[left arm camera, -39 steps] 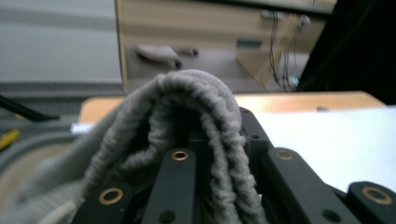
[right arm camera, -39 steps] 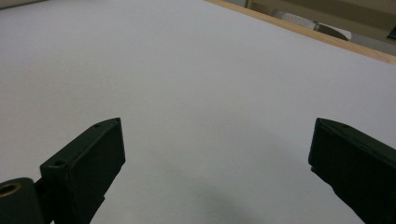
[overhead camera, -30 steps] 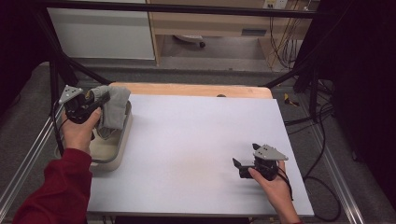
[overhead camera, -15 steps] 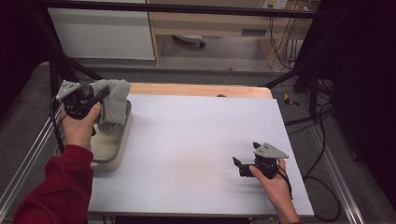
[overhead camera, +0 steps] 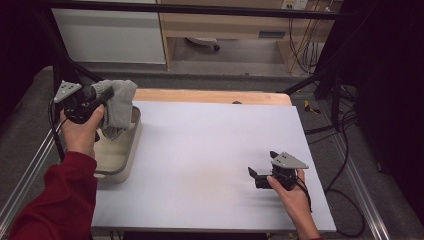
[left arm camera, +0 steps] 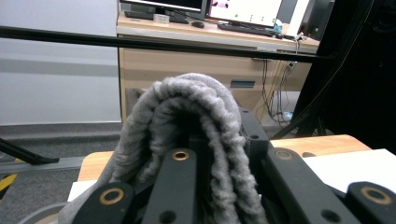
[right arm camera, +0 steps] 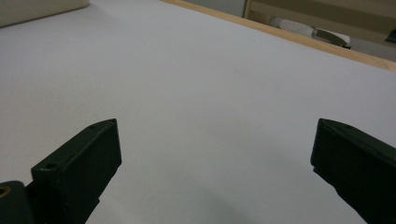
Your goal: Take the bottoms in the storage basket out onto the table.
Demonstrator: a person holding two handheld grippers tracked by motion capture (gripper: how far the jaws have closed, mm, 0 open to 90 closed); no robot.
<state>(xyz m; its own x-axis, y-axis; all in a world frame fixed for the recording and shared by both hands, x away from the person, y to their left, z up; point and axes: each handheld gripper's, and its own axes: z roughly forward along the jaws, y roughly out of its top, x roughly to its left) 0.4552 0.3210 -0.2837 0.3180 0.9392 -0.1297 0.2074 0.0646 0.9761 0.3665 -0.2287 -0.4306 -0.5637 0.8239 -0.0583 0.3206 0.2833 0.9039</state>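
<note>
Lifted higher since the earlier frame, the cloth (overhead camera: 116, 102) is clamped in the left gripper (overhead camera: 96, 97), hanging above the bin (overhead camera: 125, 160); the right gripper (overhead camera: 261, 176) rests apart-jawed, far across the tabletop (overhead camera: 210, 150).

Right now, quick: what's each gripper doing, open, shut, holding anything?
Left gripper: shut on the grey knitted cloth, lifted above the beige tub.
Right gripper: open, holding nothing, low over the white table.
</note>
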